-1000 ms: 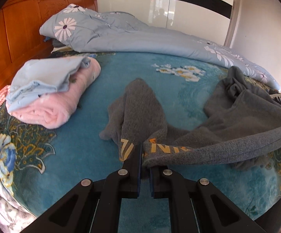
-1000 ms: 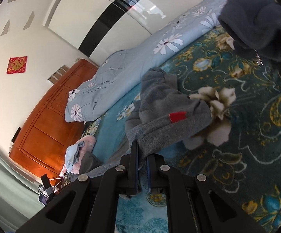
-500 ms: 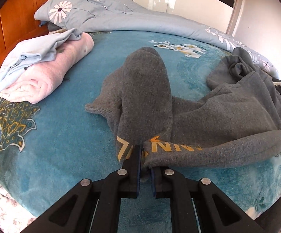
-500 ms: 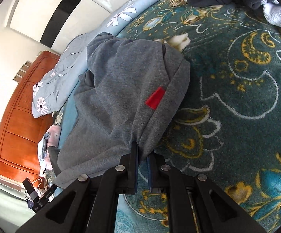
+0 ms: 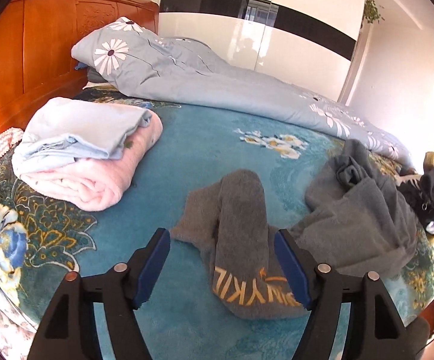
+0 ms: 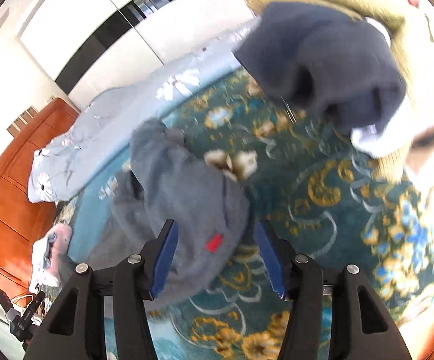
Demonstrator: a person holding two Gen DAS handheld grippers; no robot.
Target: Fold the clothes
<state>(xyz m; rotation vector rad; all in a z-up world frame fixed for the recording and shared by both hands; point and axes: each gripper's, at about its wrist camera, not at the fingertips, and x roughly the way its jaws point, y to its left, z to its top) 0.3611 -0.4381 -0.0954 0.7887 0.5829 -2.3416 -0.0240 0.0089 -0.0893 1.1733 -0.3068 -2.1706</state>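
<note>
Grey sweatpants (image 5: 247, 240) with yellow lettering on the leg lie crumpled on the teal bedspread (image 5: 202, 150). My left gripper (image 5: 221, 237) is open just above the lettered leg end, touching nothing. In the right wrist view the same grey sweatpants (image 6: 187, 198), with a small red tag, lie between and beyond the fingers of my right gripper (image 6: 217, 231), which is open and empty. The right wrist view is blurred by motion.
A folded light-blue and pink stack (image 5: 88, 153) sits at the left by the wooden headboard (image 5: 22, 54). A blue flowered duvet (image 5: 202, 81) lies along the far side. A dark hooded jacket with fur trim (image 6: 331, 60) lies at the right.
Both grippers have opened and let go of the grey sweatpants, which now lie on the bed. Both grippers have drawn back and up a little.
</note>
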